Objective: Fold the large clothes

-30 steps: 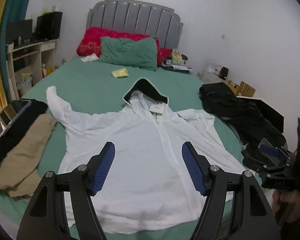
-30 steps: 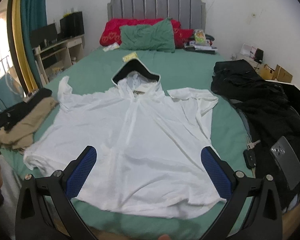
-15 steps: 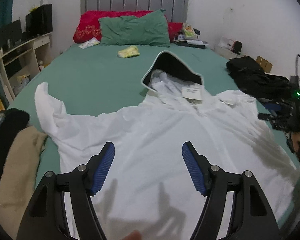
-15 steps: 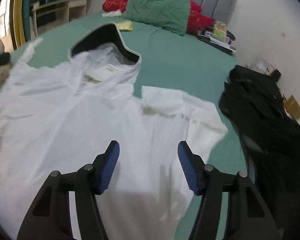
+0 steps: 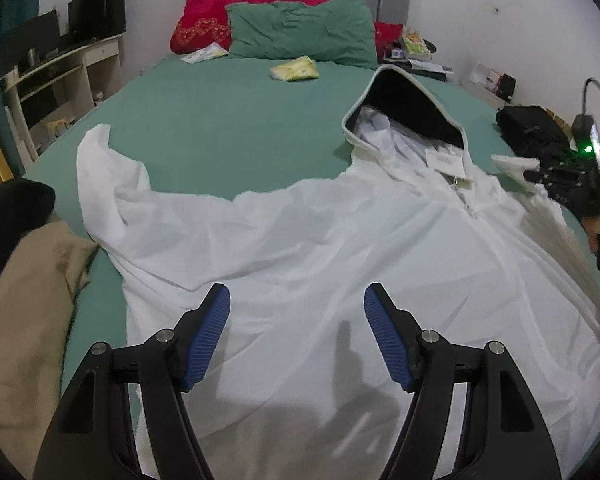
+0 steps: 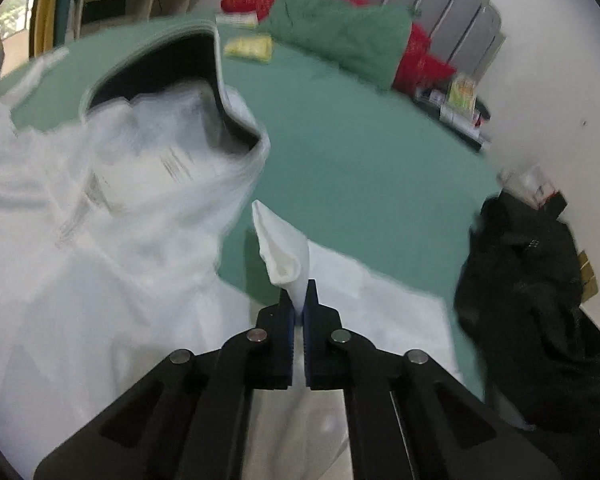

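On the green bed (image 5: 228, 120) the white hooded jacket (image 5: 340, 248) lies spread flat, the left gripper (image 5: 297, 336) hovering over it with jaws apart, while the right gripper (image 6: 298, 304), just closed, pinches its sleeve (image 6: 284, 248), best carried smoothly across the chest without tugging.

Dim, soft indoor light; fisheye-bent edges; right wrist view motion-blurred, left sharp.

Thin matt white cloth hoodie (image 5: 340, 248)
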`<state>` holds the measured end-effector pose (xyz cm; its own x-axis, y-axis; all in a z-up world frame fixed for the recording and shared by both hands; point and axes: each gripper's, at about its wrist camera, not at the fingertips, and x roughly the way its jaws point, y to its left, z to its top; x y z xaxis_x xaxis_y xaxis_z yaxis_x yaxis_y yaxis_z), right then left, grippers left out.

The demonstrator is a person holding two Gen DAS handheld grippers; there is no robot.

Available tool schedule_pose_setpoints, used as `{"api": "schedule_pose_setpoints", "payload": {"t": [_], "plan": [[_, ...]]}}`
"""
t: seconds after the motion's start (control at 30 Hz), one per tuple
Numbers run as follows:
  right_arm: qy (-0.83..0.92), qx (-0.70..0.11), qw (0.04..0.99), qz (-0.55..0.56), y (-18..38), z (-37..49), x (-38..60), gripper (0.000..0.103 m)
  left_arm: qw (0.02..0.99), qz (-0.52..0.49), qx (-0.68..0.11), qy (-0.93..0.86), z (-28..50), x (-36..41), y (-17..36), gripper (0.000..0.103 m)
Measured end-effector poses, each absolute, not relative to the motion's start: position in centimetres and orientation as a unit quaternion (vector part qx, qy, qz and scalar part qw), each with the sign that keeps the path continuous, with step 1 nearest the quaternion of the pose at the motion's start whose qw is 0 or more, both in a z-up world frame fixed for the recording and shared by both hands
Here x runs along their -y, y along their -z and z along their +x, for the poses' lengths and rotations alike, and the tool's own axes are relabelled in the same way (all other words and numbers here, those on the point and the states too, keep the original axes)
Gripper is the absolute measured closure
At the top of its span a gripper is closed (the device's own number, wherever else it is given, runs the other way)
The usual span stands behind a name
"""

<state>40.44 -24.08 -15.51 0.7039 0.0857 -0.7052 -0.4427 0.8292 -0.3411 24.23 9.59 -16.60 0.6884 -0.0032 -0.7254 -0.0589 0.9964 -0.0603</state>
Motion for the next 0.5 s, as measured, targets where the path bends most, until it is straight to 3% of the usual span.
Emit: {"api": "schedule_pose_setpoints", "payload": {"t": [0.23,0.5], "plan": [[-0.195,-0.329,0.905,-0.186,9.0,34.4,17.5,0.101,0.935,-0.035,-0.351,-0.033,22.9,-10.8,12.7,0.030],[-0.276,-0.352,0.884,-0.138,10.8,28.5,6.3,0.101,0.937,-0.055,-0.339,-0.068,21.1,-14.7,10.5,0.030]]}}
